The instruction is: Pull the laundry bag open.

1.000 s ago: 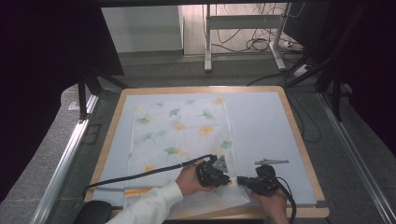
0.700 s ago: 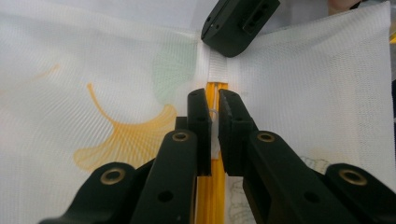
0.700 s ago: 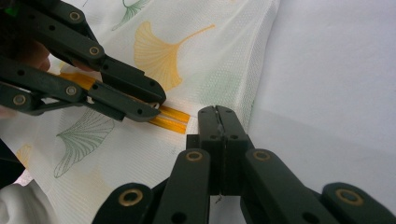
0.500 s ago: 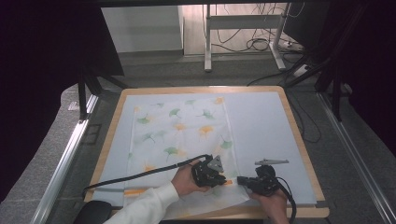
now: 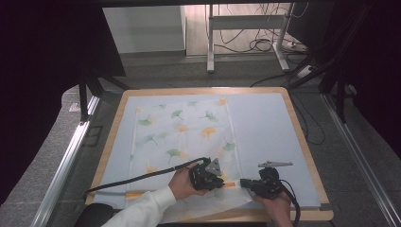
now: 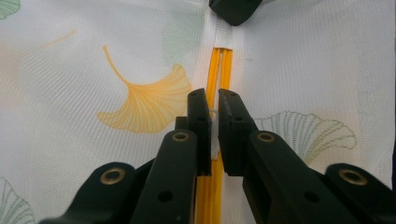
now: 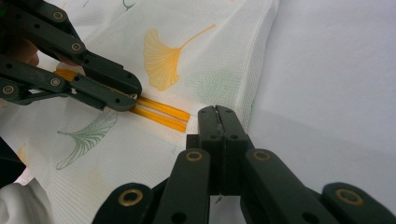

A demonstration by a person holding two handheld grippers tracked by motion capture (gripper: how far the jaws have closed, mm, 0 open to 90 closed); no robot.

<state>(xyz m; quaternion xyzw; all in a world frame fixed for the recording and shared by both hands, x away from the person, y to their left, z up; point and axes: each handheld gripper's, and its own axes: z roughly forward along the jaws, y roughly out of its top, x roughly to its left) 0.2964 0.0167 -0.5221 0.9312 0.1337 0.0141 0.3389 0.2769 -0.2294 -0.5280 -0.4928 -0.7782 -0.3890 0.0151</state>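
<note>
On mesh bag (image 6: 116,60): ginkgo-leaf print, orange zipper (image 6: 219,65), no legible writing.

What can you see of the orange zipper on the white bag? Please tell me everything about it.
The orange zipper runs as two narrow parallel orange strips along the near edge of a white mesh bag printed with orange and green ginkgo leaves. It lies flat and looks closed over the stretch that shows. The left gripper stands over it, jaws nearly together on a small white pull. The right gripper, jaws shut, pinches the white fabric just past the zipper's end.
</note>
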